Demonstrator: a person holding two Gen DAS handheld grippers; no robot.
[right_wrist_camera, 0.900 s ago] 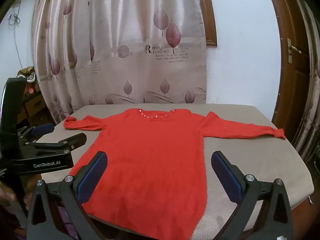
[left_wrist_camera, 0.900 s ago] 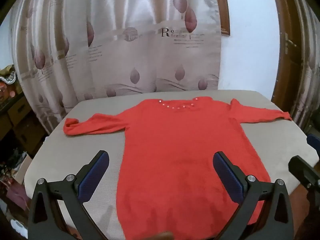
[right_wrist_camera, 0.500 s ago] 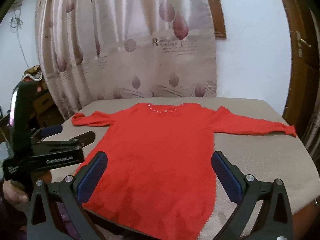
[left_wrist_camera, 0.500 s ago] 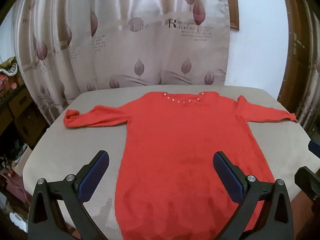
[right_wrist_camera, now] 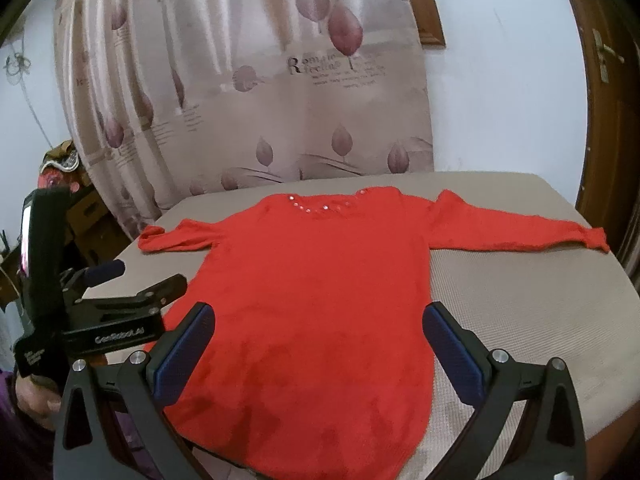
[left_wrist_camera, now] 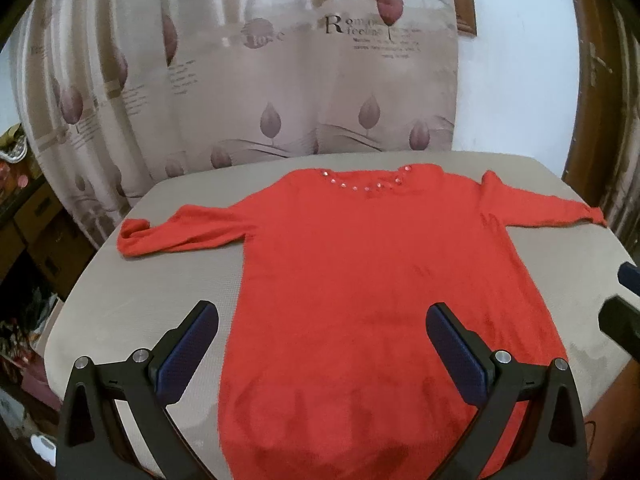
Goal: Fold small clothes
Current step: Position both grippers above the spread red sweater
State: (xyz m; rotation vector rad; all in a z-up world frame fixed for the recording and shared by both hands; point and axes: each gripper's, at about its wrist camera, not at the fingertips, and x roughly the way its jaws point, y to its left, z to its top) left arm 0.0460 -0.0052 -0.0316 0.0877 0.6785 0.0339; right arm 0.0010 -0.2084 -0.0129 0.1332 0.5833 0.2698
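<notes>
Left claw (left_wrist_camera: 322, 322): jaws spread wide, nothing between the pads, hovering over the near hem of the red sweater (left_wrist_camera: 376, 280). Right claw (right_wrist_camera: 318, 322): same, fully spread, holding nothing, angled down over the sweater's lower body. From the right wrist view the left claw sits low at the left edge, beside the near left side of the sweater, apart from the cloth.

Sweater lies flat, face up, spread across the beige tabletop (right_wrist_camera: 520, 300). Hem nearest the claws, neckline with a row of small beads (left_wrist_camera: 368, 186) at the far side. Both sleeves stretched out sideways; left cuff (left_wrist_camera: 134, 232) near the tabletop's left edge, right cuff (right_wrist_camera: 596, 240) near its right edge.

Behind the tabletop: leaf-print curtain (left_wrist_camera: 280, 80), white wall (right_wrist_camera: 500, 100), wooden door (right_wrist_camera: 608, 100) on the right.
</notes>
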